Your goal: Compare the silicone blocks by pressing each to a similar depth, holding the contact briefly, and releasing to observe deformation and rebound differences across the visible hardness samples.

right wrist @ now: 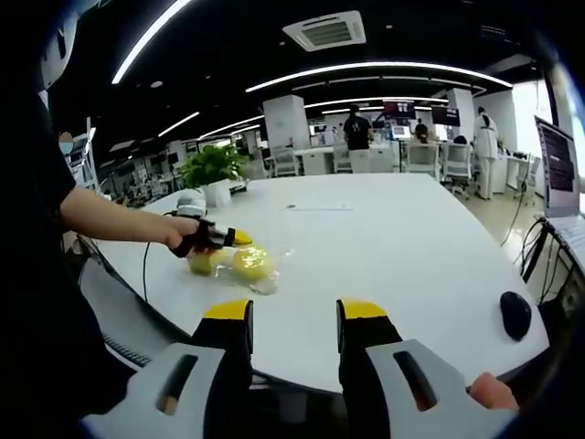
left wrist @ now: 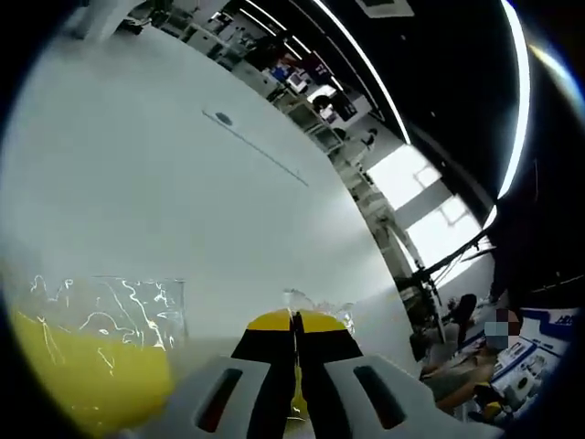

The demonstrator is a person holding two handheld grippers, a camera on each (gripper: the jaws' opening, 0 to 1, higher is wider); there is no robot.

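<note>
Left gripper [left wrist: 295, 322]: jaws closed together, yellow tips low over the white worktop [left wrist: 183, 183], beside a yellow block [left wrist: 82, 375] in clear wrapping. In the right gripper view it [right wrist: 239, 238] sits just above two yellow blocks [right wrist: 251, 263], side by side near the worktop's near-left edge; long axis cannot be told. Right gripper [right wrist: 294, 311]: jaws apart, holding nothing, well back from the blocks. Black mouse [right wrist: 515, 315] at the right edge.

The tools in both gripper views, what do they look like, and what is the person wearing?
The right tool has two black jaws with yellow tips, set on light grey bodies with dark slots. The left tool is the same: yellow tips, black jaws, grey body with reddish-dark slots. The person's sleeve is short and black.
</note>
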